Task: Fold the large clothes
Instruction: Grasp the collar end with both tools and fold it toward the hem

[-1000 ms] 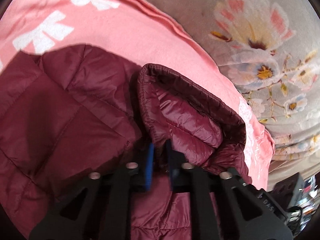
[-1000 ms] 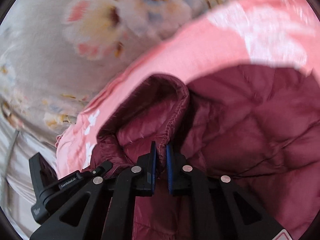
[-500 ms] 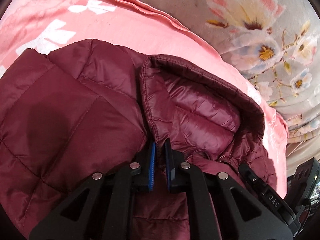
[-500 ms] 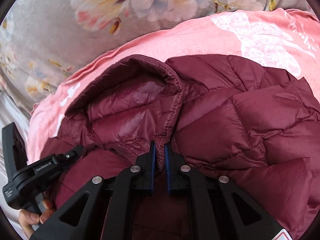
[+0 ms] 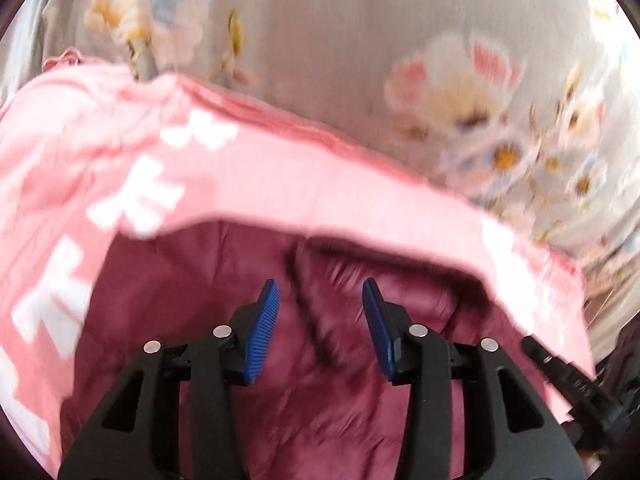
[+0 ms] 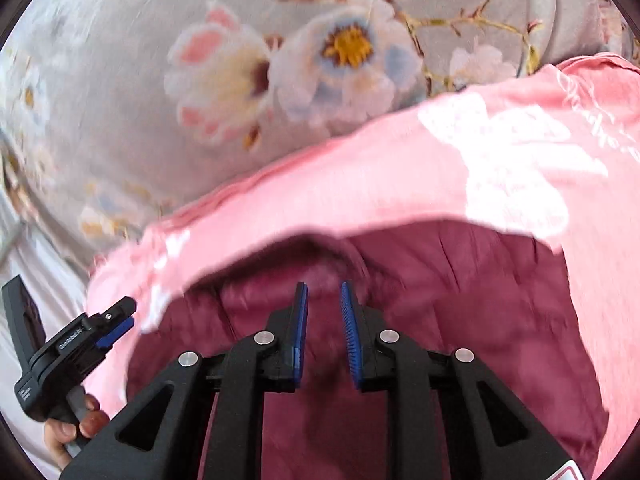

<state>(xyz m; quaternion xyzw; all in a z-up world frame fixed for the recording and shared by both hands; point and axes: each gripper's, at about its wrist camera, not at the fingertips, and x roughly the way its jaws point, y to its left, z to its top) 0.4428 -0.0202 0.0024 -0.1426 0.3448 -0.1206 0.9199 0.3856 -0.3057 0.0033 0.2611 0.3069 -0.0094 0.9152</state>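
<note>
A maroon quilted jacket (image 5: 180,300) lies on a pink cloth, its hood edge (image 5: 304,300) running below my left gripper (image 5: 321,286). The left jaws are opening; the blue pads stand wide apart above the jacket and press on nothing. In the right wrist view the same jacket (image 6: 460,300) fills the lower half. My right gripper (image 6: 323,292) hovers over the hood, its jaws also opening with a narrow gap and no fabric pinched. The picture is blurred by motion.
A pink cloth with white print (image 5: 280,176) (image 6: 400,180) lies under the jacket on a grey floral bedsheet (image 5: 320,40) (image 6: 120,80). The left gripper (image 6: 120,320), held by a hand (image 6: 68,432), shows at the lower left of the right wrist view.
Both grippers were shut on the jacket's hood edge; both have let go and risen. The jacket has dropped back onto the pink cloth and sits lower in both views.
</note>
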